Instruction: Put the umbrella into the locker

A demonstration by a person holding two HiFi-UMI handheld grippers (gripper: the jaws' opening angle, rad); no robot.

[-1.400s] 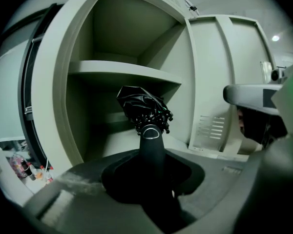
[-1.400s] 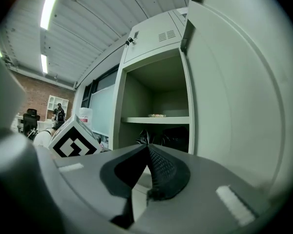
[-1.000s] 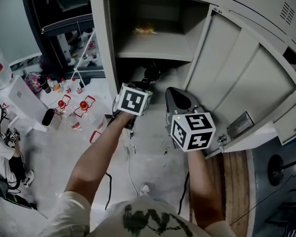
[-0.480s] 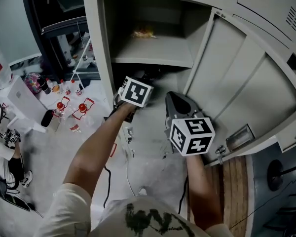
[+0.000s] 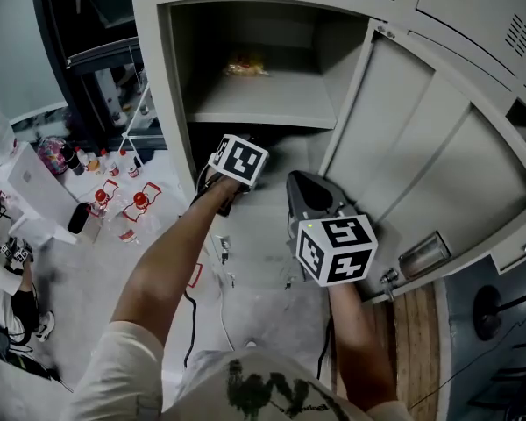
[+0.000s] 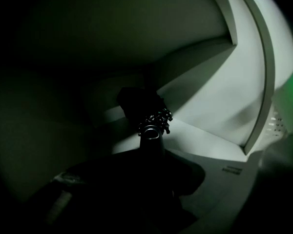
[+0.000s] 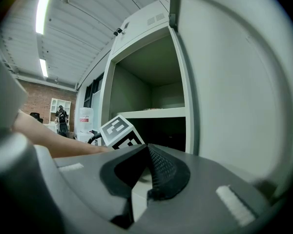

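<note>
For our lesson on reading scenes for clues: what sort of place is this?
Probably a workshop or lab storage corner: grey metal lockers, one with its door open; bottles cluttering the stained floor; strip lights on a bare ceiling.

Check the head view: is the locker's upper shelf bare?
No: a small yellow-orange item lies near the back of the upper shelf.
</note>
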